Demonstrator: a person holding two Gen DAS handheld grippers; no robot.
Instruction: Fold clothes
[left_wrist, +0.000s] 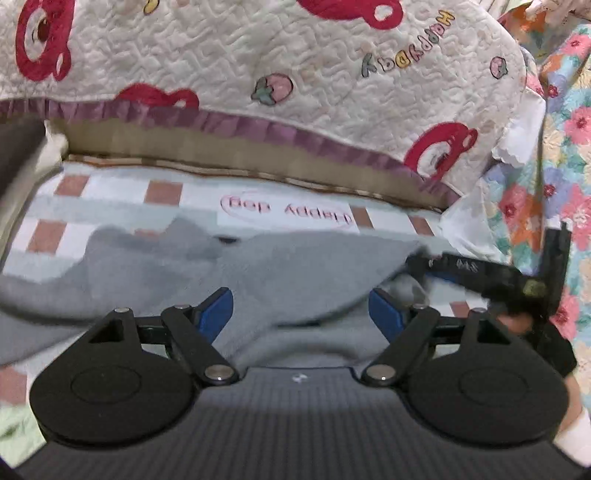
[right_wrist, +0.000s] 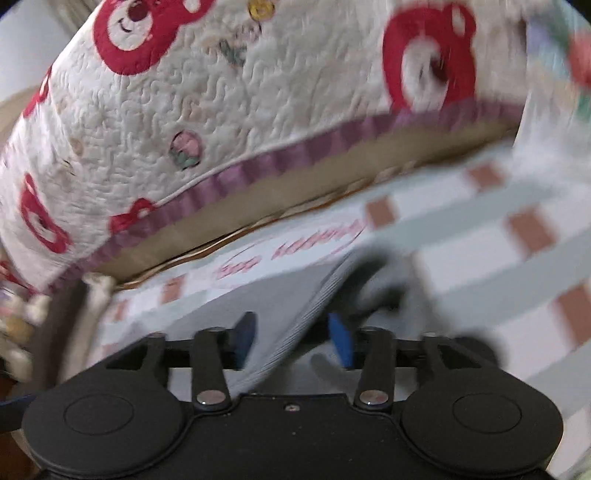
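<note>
A light grey garment (left_wrist: 258, 280) lies spread on a checked blanket (left_wrist: 110, 199) printed with pink lettering. My left gripper (left_wrist: 301, 314) hovers over the near part of the garment, its blue pads wide apart and nothing pinched between them. In the right wrist view, the garment's ribbed hem (right_wrist: 295, 325) stands up between the blue pads of my right gripper (right_wrist: 293, 341), which are apart from each other; the picture is blurred. That right gripper (left_wrist: 417, 275) also shows in the left wrist view at the garment's right edge.
Behind the blanket (right_wrist: 480, 258) rises a white quilted cover (left_wrist: 295, 74) with red bears and a purple frill, also seen as the quilted cover (right_wrist: 221, 92) in the right wrist view. Floral fabric (left_wrist: 561, 184) hangs at the right. A hand (left_wrist: 517, 321) holds the right gripper.
</note>
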